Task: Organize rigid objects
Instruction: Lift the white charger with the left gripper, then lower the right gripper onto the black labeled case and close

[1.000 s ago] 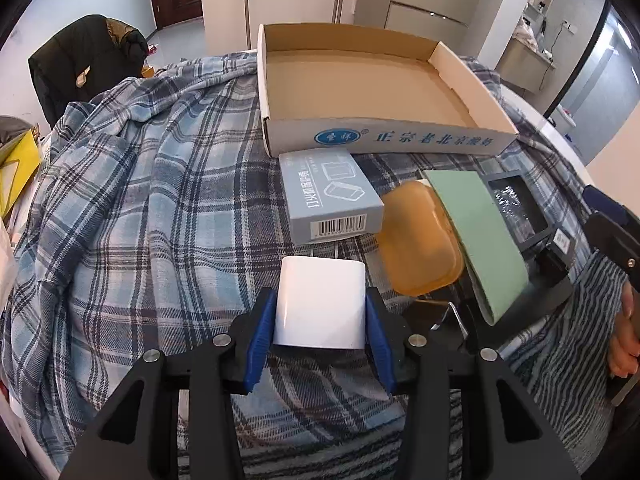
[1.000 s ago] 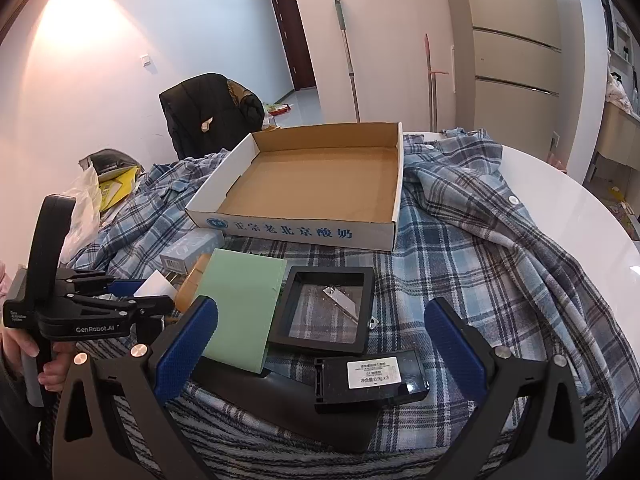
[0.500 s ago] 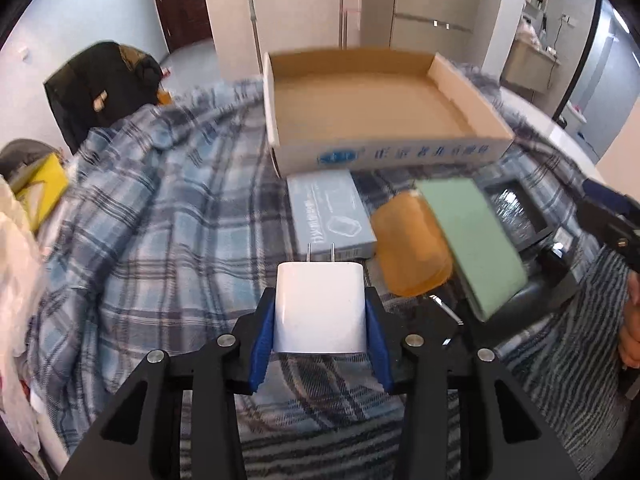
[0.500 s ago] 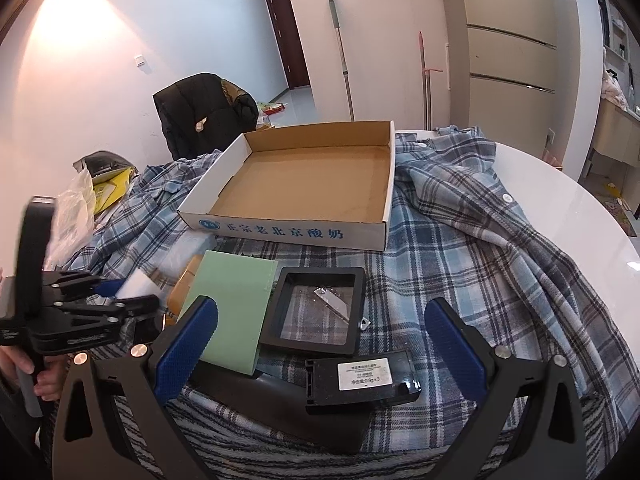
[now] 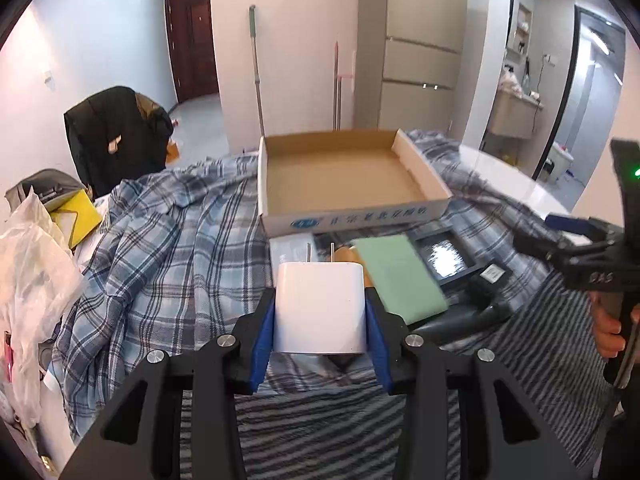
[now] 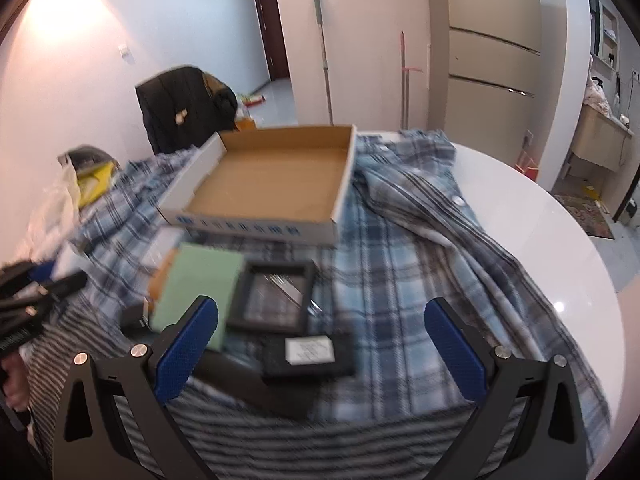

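My left gripper (image 5: 320,332) is shut on a white plug charger (image 5: 320,306), its two prongs pointing away, held above the cloth. Beyond it stands an empty cardboard box (image 5: 348,176) (image 6: 272,178). Between charger and box lie a grey carton (image 5: 290,248), an orange case (image 5: 346,256), a green pad (image 5: 400,276) (image 6: 196,284), a black frame (image 5: 442,256) (image 6: 276,296) and a small black labelled box (image 6: 308,352). My right gripper (image 6: 320,344) hangs open over the black frame and labelled box, with nothing between its blue pads (image 6: 188,348).
A blue plaid shirt (image 5: 160,248) (image 6: 400,248) and a striped cloth (image 5: 320,420) cover the round white table (image 6: 560,240). A white plastic bag (image 5: 28,280) and yellow item (image 5: 76,212) sit at the left. A chair with a dark jacket (image 5: 116,136) stands behind.
The left gripper has lifted the charger off the cloth and tilted up, so the box and room fill more of its view. The right gripper has shifted a little.
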